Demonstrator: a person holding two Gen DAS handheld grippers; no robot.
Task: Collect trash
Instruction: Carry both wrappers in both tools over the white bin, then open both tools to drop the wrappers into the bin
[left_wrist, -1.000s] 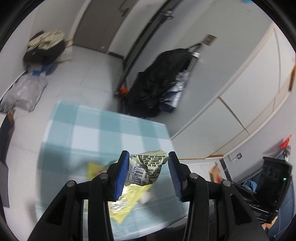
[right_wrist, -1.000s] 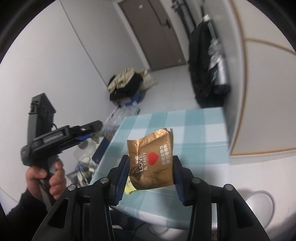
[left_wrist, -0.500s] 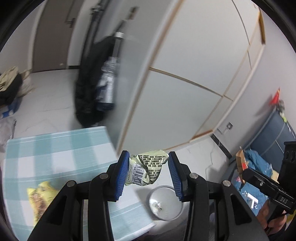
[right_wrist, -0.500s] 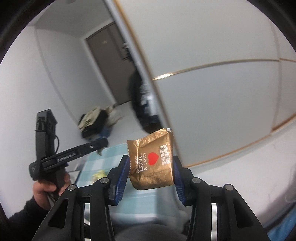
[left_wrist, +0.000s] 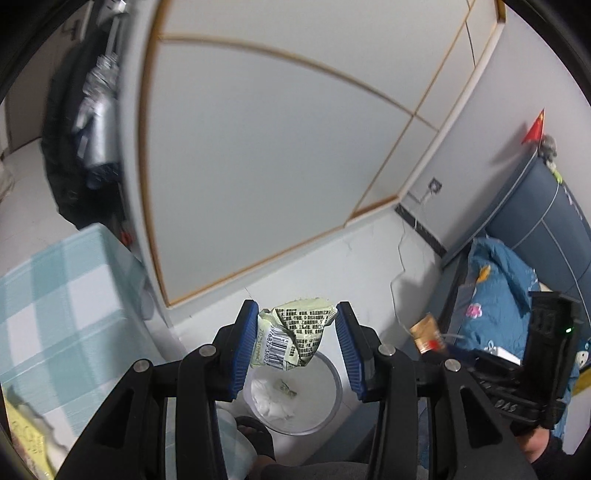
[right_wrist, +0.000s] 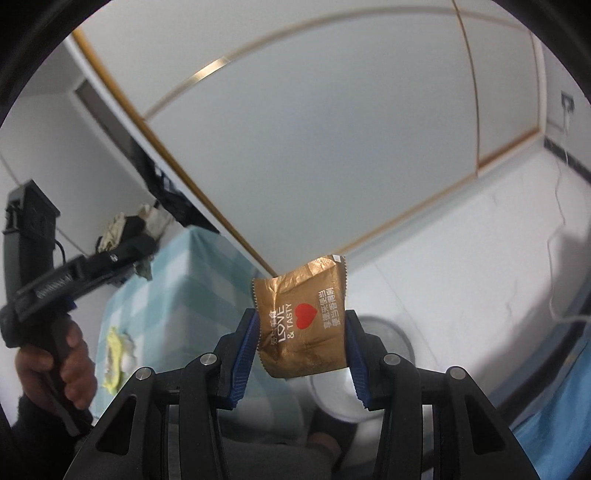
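I see left gripper (left_wrist: 296, 334) clamping green wrapper (left_wrist: 295, 338), bin (left_wrist: 295, 397) at 6 o'clock; right gripper (right_wrist: 302, 334) clamps gold wrapper (right_wrist: 303, 325); bench (left_wrist: 55, 314) edge at 9 o'clock.

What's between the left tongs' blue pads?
A crumpled green wrapper, pinched between the pads of the left tongs. The left wrist view shows it, with the white bin on the floor below.
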